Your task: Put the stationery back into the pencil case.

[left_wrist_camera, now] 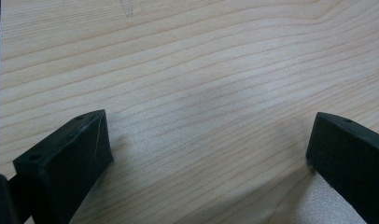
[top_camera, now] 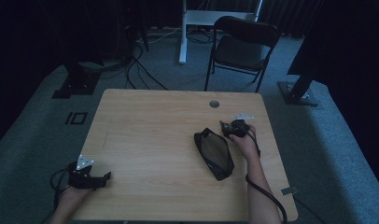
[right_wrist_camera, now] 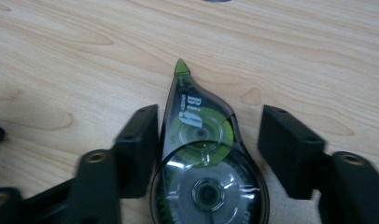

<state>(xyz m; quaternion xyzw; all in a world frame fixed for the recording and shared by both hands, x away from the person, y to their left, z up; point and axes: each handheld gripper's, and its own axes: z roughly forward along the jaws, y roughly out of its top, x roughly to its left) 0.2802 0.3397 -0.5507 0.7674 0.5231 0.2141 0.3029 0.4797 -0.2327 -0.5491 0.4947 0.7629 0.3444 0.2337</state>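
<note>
A green and clear correction tape dispenser (right_wrist_camera: 201, 154) lies flat on the wooden table (top_camera: 150, 126), its green tip pointing away in the right gripper view. My right gripper (right_wrist_camera: 208, 114) straddles it: one jaw rests against its side, while a gap separates the other jaw from it. From the high view, that gripper (top_camera: 228, 126) sits at the table's right, just past a black zip pouch (top_camera: 214, 154). Near the front left corner my left gripper (top_camera: 103, 178) lies open. Its jaws (left_wrist_camera: 211, 121) stand wide apart over bare wood.
A round cable hole (top_camera: 214, 103) sits in the table near the far edge. Behind the table stand a black folding chair (top_camera: 243, 46) and a white desk leg (top_camera: 182, 32). Cables run across the carpet at the back left.
</note>
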